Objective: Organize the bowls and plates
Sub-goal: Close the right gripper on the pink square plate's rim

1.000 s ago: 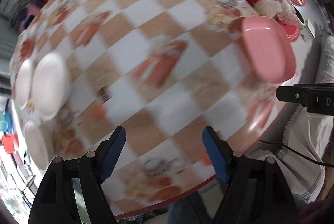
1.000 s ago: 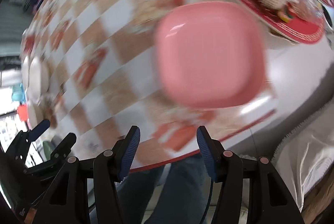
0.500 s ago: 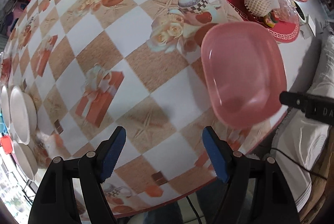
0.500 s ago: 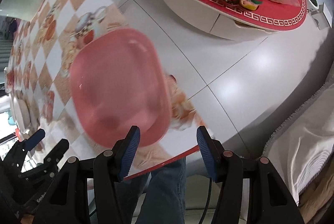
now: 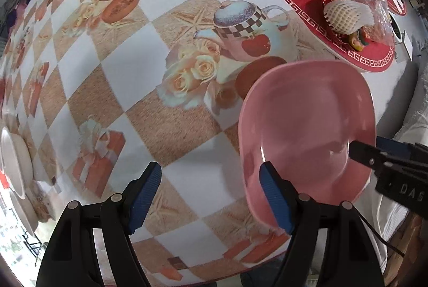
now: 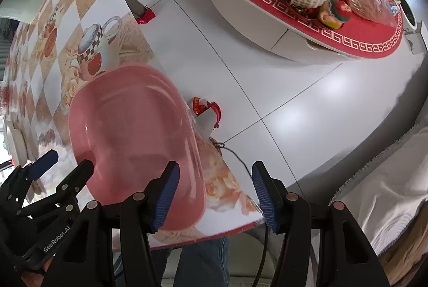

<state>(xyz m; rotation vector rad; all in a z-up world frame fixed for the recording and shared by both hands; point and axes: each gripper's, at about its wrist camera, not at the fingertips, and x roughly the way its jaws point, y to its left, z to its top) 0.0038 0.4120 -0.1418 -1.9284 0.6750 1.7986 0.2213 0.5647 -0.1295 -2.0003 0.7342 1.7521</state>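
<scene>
Both grippers point straight down over the table [image 5: 112, 78]. Left gripper [image 5: 211, 196] has its jaws wide apart, with only tablecloth between them; its right finger [image 5: 275, 201] stands over the left rim of the pink bowl [image 5: 307, 126], and I cannot tell if it touches. Right gripper [image 6: 212, 196] is about half spread and grips nothing; its left finger [image 6: 164, 196] is in front of the bowl's [image 6: 128, 132] near right rim, the other finger is past the table edge, above the floor.

The bowl sits upright at the near right corner of the table, close to both edges, and it is empty. White dishes [image 5: 13, 161] lie at the far left edge; if something is in them I cannot see. A red tray [image 6: 334, 27] on a second, round table holds snack packs and a fruit in foam net.

Compared with one second ago, the bowl is larger and nearer in both views, and the left gripper has come from the table middle to the bowl. The jaws' spread has not changed.
</scene>
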